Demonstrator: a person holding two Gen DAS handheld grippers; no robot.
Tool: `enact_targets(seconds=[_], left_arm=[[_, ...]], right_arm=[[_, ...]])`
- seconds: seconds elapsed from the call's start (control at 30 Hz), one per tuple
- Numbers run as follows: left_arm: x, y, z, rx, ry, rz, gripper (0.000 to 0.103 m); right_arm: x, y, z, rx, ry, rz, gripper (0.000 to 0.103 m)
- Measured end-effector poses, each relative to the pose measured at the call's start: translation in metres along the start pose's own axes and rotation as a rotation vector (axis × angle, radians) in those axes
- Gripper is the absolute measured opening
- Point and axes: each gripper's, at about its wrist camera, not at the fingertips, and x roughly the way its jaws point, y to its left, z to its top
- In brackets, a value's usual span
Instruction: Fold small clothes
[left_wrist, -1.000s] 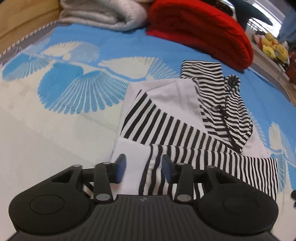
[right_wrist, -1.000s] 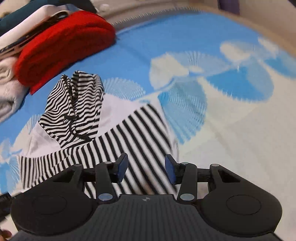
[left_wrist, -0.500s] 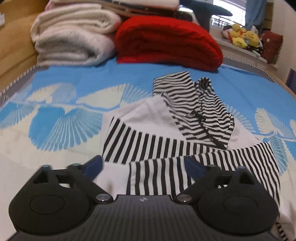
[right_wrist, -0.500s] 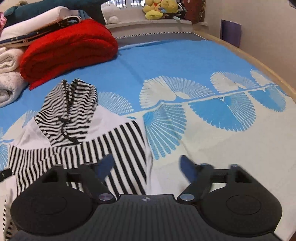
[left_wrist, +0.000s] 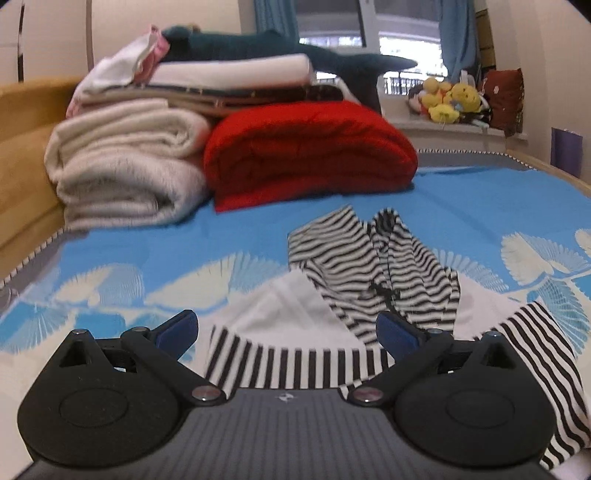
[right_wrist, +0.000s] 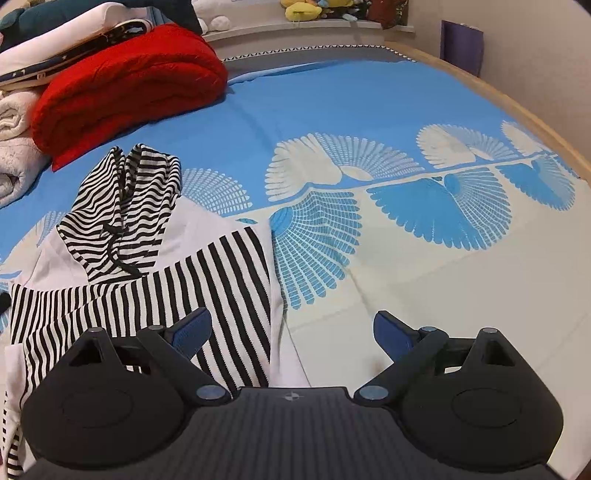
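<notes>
A small black-and-white striped hooded top (left_wrist: 332, 302) (right_wrist: 155, 258) lies on the blue patterned bedspread, its striped sleeves folded across the white body and the hood pointing away. My left gripper (left_wrist: 286, 332) hovers above the top's near edge, jaws spread wide with nothing between them. My right gripper (right_wrist: 291, 332) hangs over the garment's right edge, also wide open and empty; its left finger is over the striped sleeve and its right finger over bare bedspread.
A folded red blanket (left_wrist: 306, 151) and cream blankets (left_wrist: 125, 166) with stacked clothes sit at the head of the bed. The wooden bed edge (right_wrist: 517, 107) curves along the right. Plush toys (left_wrist: 450, 99) line the windowsill.
Both grippers opened wide and let go of the striped sleeves. The left gripper lifted and tilted up, bringing the blanket pile and window into view. The right drew back slightly.
</notes>
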Motion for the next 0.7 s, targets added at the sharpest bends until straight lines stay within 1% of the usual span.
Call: enact_targets(seconds=[0.17,0.23,0.27,0.3,0.33,0.37,0.4,0.43,0.47,0.5,0.53,0.63,0.7], left_arm=[[-0.001,0.001,0.014,0.006,-0.013,-0.025,0.102],[0.006,-0.002,0.023,0.008,-0.012,-0.037,0.097],[0.012,-0.005,0.028,0.010,-0.001,-0.048,0.090],[0.021,-0.007,0.035,0.007,0.015,-0.056,0.077],[0.032,-0.009,0.044,-0.008,0.035,-0.061,0.068],[0.044,-0.011,0.052,-0.028,0.052,-0.064,0.053],[0.056,-0.012,0.059,-0.042,0.059,-0.067,0.040],[0.069,-0.013,0.066,-0.051,0.062,-0.070,0.034],[0.085,-0.016,0.074,-0.051,0.063,-0.072,0.026],[0.100,-0.019,0.080,-0.043,0.070,-0.073,0.023],[0.118,-0.021,0.087,-0.039,0.089,-0.075,0.023],[0.181,-0.020,0.106,-0.082,0.188,-0.098,0.023],[0.223,-0.018,0.117,-0.105,0.238,-0.121,0.023]], right_arm=[[0.004,0.001,0.007,-0.008,0.006,0.023,0.095],[0.005,0.002,0.011,-0.007,0.010,0.035,0.095],[0.006,0.002,0.012,-0.007,0.013,0.040,0.095],[0.007,0.002,0.013,-0.008,0.013,0.041,0.095],[0.007,0.001,0.014,-0.008,0.014,0.038,0.095],[0.008,0.001,0.015,-0.008,0.016,0.037,0.095],[0.009,0.001,0.016,-0.004,0.018,0.039,0.095],[0.010,0.000,0.017,0.002,0.019,0.040,0.094],[0.010,-0.001,0.019,0.010,0.019,0.040,0.094],[0.011,-0.001,0.019,0.015,0.019,0.039,0.094],[0.011,-0.001,0.020,0.019,0.019,0.039,0.094],[0.012,-0.002,0.022,0.021,0.022,0.041,0.092],[0.012,-0.002,0.023,0.015,0.022,0.041,0.090]])
